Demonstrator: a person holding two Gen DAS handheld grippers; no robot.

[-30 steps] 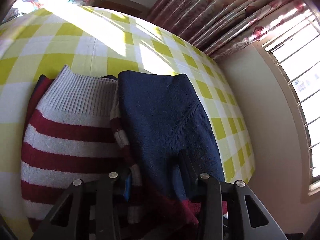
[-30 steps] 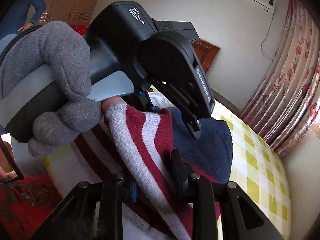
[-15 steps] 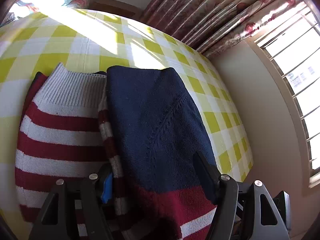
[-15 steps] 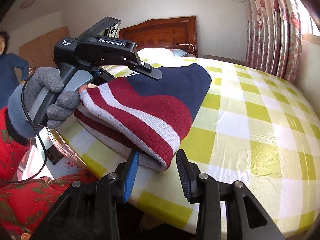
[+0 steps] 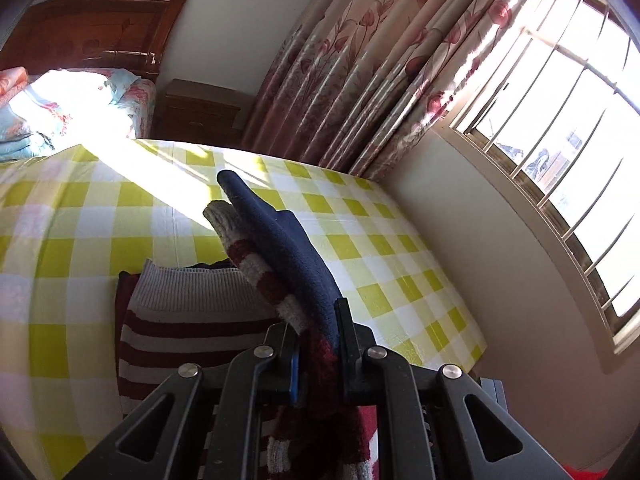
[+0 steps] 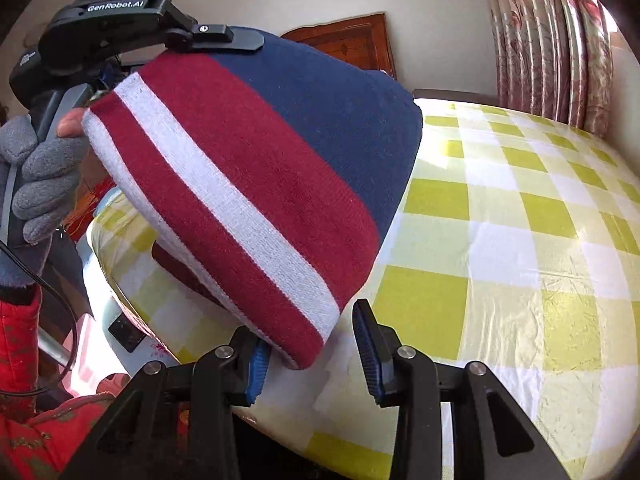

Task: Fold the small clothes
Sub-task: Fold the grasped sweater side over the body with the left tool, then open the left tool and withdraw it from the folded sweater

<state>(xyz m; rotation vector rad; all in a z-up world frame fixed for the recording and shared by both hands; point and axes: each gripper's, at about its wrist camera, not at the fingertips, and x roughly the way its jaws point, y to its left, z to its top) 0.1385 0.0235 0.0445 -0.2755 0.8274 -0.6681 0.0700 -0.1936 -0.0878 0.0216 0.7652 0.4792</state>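
left claw [image 5: 318,354] grips striped sweater [image 6: 256,184].

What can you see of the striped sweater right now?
The striped sweater is a thick knit with maroon and white bands, a navy section and a ribbed pale hem. It is half folded: one part lies flat on the yellow checked bedsheet, the other is lifted off it. The left gripper is shut on that raised edge. The right gripper stands open around the lower folded corner, its pads not pressing.
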